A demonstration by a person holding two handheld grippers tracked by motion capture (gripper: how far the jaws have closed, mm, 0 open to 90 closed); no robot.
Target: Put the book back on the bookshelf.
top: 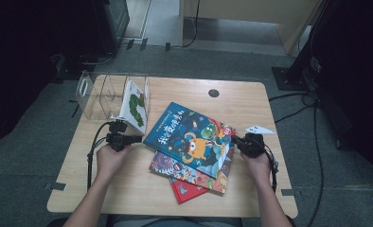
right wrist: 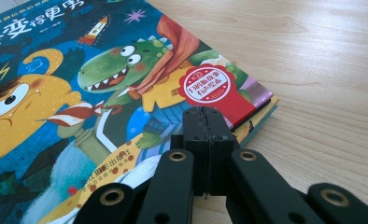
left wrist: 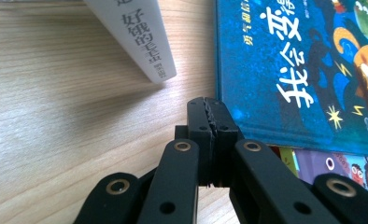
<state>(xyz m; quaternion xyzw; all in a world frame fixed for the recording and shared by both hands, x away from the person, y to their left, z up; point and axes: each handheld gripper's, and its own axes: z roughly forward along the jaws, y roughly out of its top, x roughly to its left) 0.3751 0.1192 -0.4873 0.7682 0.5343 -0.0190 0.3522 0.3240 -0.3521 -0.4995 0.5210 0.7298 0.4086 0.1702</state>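
Observation:
A blue picture book (top: 189, 137) with an orange monster lies on top of a stack at the table's middle, over a purple book (top: 175, 169) and a red book (top: 187, 191). A white caterpillar book (top: 133, 108) leans in a clear acrylic rack (top: 97, 94) at the back left. My left gripper (top: 138, 139) is shut and empty, its tip beside the blue book's left edge (left wrist: 247, 84) and below the white book's spine (left wrist: 140, 42). My right gripper (top: 234, 139) is shut and empty over the blue book's right corner (right wrist: 210, 88).
A small white card (top: 259, 129) lies near the right edge of the wooden table (top: 128, 189). A round cable hole (top: 213, 93) sits at the back. Dark equipment and cables stand on the floor around the table.

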